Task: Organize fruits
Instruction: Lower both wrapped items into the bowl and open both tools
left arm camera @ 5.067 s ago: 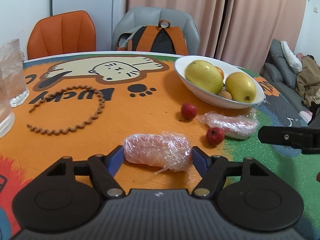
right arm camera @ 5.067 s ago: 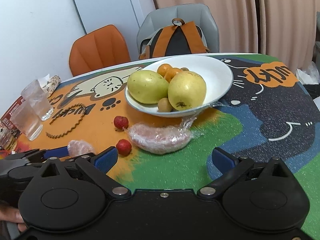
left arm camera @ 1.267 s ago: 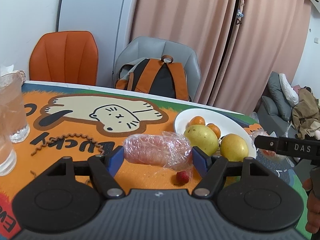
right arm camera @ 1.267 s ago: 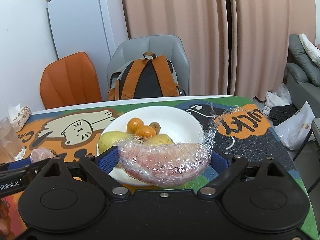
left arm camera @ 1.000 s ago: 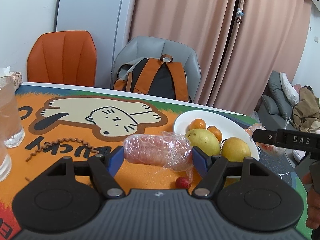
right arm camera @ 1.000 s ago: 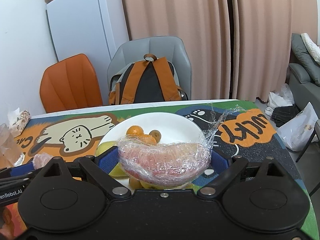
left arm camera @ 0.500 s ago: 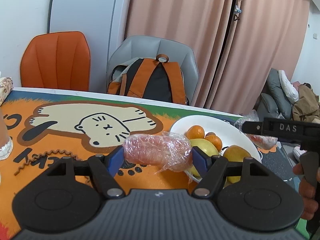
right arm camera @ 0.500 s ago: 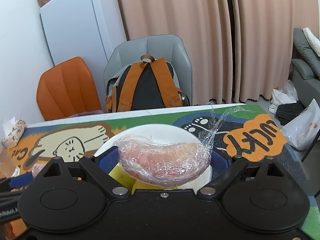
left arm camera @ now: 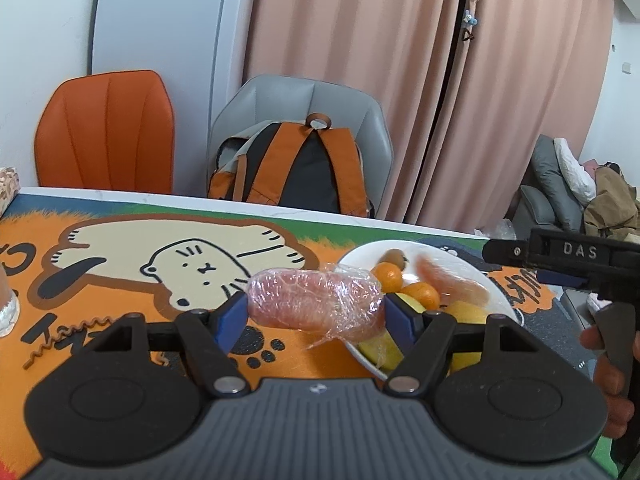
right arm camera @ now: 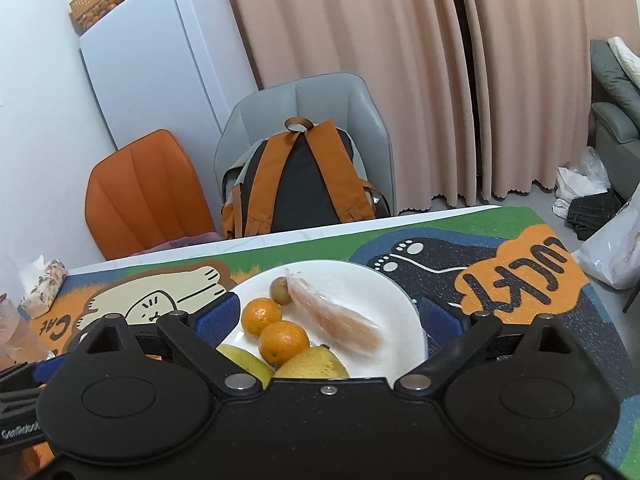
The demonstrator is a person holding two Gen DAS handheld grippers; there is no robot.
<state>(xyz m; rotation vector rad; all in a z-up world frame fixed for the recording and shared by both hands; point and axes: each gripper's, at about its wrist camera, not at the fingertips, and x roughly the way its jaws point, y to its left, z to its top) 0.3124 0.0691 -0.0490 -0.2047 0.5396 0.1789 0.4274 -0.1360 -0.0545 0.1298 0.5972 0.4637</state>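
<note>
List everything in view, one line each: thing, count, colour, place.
Bowl: 1, white, on mat.
Wrapped fruit: 1, pink, in bowl.
Second wrapped fruit: 1, pink, clamped in left gripper.
Oranges: 2, orange, in bowl.
Pears: 2, yellow-green, bowl's near side.
Kiwi: 1, brown, in bowl.
Backpack: 1, orange-black, on grey chair.
Left gripper: holding.
Right gripper: open, above bowl.

Background: orange chair (left arm camera: 106,132) and grey chair (left arm camera: 300,120) bearing an orange-and-black backpack (left arm camera: 296,172) behind the worktop (left arm camera: 120,204); white refrigerator (right arm camera: 160,80), pink curtains (left arm camera: 360,60), grey sofa (right arm camera: 612,92), plastic bags (right arm camera: 616,240).
</note>
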